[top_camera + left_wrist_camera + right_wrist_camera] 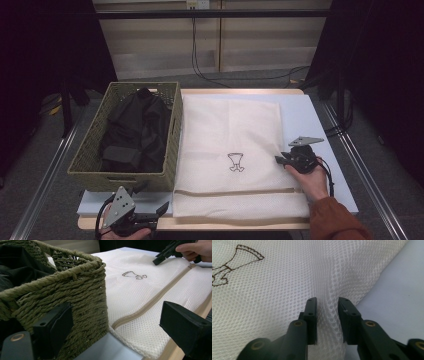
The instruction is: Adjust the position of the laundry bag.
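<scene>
Mesh laundry bag (227,150) lies flat on the worktop (305,117); the right gripper (327,312) pinches a fold of it, the left gripper (112,325) gapes wide beside the basket (82,297).

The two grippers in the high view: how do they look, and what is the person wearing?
Both are black. The left gripper and the right gripper each carry a grey three-cornered plate; the left plate shows small dark holes. Black cables trail from each. The claw jaws are blocky with brass-coloured pivots. One sleeve is rust-orange.

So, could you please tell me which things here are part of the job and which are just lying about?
In use:
- mesh laundry bag
- right hand-held gripper, pinching a fold of it
- left hand-held gripper, open
- basket of dark clothes

Lying about:
- floor cables
</scene>
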Demonstrator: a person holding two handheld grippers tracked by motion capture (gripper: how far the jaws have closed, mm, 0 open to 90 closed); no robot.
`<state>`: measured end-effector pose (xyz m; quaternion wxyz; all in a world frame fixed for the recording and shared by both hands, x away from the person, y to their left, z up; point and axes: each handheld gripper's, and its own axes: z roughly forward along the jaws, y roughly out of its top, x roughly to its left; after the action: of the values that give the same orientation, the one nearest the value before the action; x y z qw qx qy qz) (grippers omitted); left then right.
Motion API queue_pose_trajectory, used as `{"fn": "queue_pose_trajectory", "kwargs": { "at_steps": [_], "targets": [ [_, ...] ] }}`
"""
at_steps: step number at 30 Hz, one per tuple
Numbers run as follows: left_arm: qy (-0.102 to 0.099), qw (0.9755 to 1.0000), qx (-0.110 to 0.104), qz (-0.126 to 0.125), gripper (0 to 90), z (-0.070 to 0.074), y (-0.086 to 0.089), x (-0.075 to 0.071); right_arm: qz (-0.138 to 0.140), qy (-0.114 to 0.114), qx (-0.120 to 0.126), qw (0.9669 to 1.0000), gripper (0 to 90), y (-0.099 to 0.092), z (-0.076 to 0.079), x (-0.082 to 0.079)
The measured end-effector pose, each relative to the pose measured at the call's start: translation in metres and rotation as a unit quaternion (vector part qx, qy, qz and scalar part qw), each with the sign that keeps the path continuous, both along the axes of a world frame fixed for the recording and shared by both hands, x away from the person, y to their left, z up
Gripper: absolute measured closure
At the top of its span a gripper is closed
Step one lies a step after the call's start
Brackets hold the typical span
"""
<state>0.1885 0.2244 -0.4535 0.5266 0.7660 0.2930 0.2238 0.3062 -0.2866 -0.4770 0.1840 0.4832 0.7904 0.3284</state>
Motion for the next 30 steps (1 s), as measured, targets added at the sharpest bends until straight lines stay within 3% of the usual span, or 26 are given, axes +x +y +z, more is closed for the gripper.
{"fn": "queue_pose_trajectory", "kwargs": {
  "at_steps": [7,22,30],
  "targets": [
    [-0.001,1.0,0.001,0.0,11.2,0.0,0.0,0.001,-0.002,-0.006,0.022,0.9997,83.6,-0.003,-0.001,0.002],
    [-0.001,1.0,0.0,-0.003,11.1,0.0,-0.001,0.001,-0.014,-0.012,0.042,0.9989,85.1,-0.006,-0.003,0.013],
    [-0.002,1.0,0.002,-0.003,11.2,0.0,-0.001,0.001,-0.036,-0.016,0.046,0.9982,85.3,-0.007,-0.005,0.019]
  ]
}}
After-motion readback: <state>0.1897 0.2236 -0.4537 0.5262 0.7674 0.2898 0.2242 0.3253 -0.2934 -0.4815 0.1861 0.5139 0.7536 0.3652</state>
